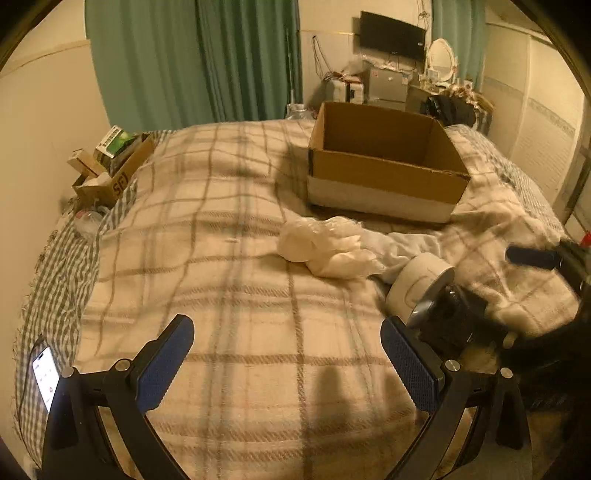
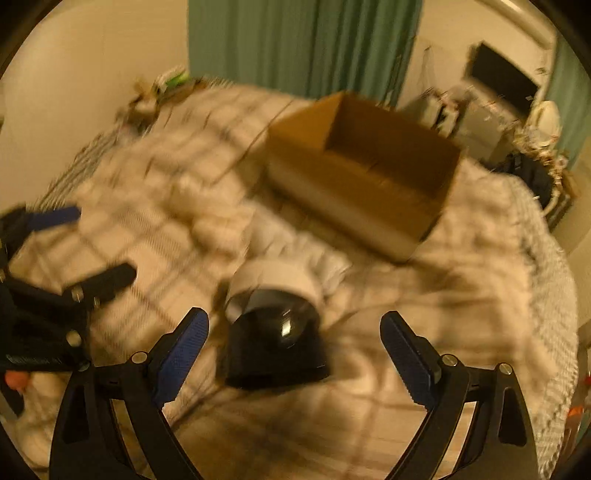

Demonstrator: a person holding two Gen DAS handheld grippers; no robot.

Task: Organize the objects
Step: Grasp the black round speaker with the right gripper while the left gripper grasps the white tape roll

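An open, empty cardboard box [image 1: 388, 162] stands on the plaid blanket at the far side of the bed; it also shows in the right wrist view [image 2: 354, 173]. A white and black dome camera [image 1: 424, 291] lies on its side on the blanket, beside a crumpled white bag [image 1: 325, 247] and a pale cloth [image 1: 413, 240]. In the blurred right wrist view the camera [image 2: 275, 325] lies just ahead of my open right gripper [image 2: 295, 354], between its fingers but not touched. My left gripper [image 1: 288, 354] is open and empty above the blanket, left of the camera. One right finger [image 1: 532, 256] shows at the right edge.
A phone with a lit screen [image 1: 46, 378] lies at the bed's left edge. A small carton with boxes [image 1: 110, 166] sits by the wall at the left. Green curtains [image 1: 192, 62], a monitor [image 1: 391, 35] and a cluttered desk [image 1: 391, 86] stand beyond the bed.
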